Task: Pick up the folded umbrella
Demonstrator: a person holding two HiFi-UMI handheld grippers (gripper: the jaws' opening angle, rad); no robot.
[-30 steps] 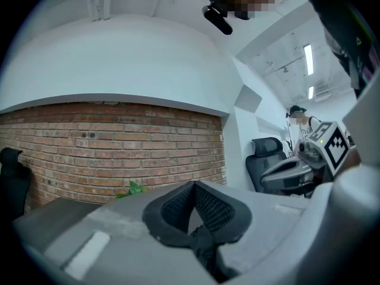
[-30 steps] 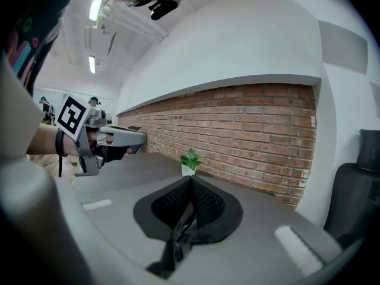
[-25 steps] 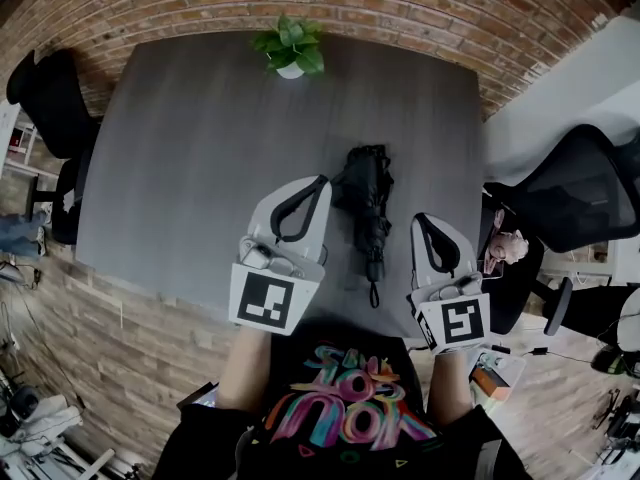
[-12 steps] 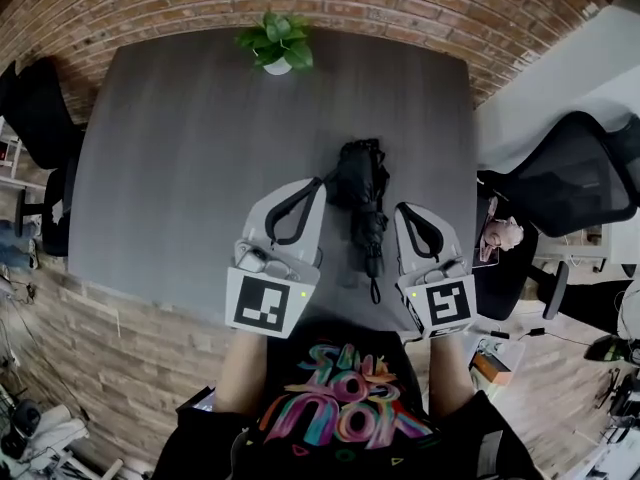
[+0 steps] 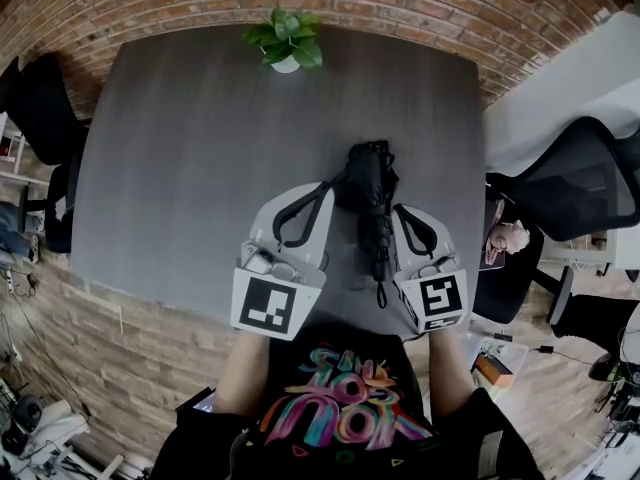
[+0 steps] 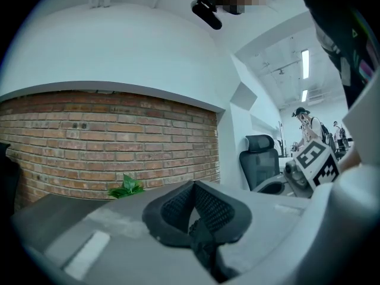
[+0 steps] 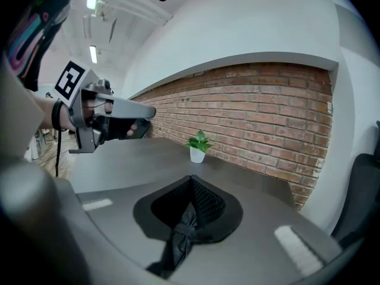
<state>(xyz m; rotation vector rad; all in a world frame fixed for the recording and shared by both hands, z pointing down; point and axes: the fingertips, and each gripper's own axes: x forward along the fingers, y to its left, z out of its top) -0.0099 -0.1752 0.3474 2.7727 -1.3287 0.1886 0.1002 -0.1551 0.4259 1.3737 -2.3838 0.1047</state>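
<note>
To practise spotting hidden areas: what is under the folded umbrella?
The umbrella lies on the grey table, whose bare top shows beside it. The strip of tabletop directly beneath it is covered, so that cannot be seen.

One folded umbrella (image 5: 372, 203) lay on the single tabletop (image 5: 200, 148), toward its near edge. One potted plant (image 5: 285, 43) stood at the middle of the far edge. Two grippers were at the near edge, the left gripper (image 5: 324, 186) and the right gripper (image 5: 399, 209), each with two fingers. There were two marker cubes, the left cube (image 5: 268, 303) and the right cube (image 5: 432, 298). Two black office chairs showed in the head view: one chair (image 5: 40, 98) past the left edge, the other chair (image 5: 575, 183) past the right edge.
</note>
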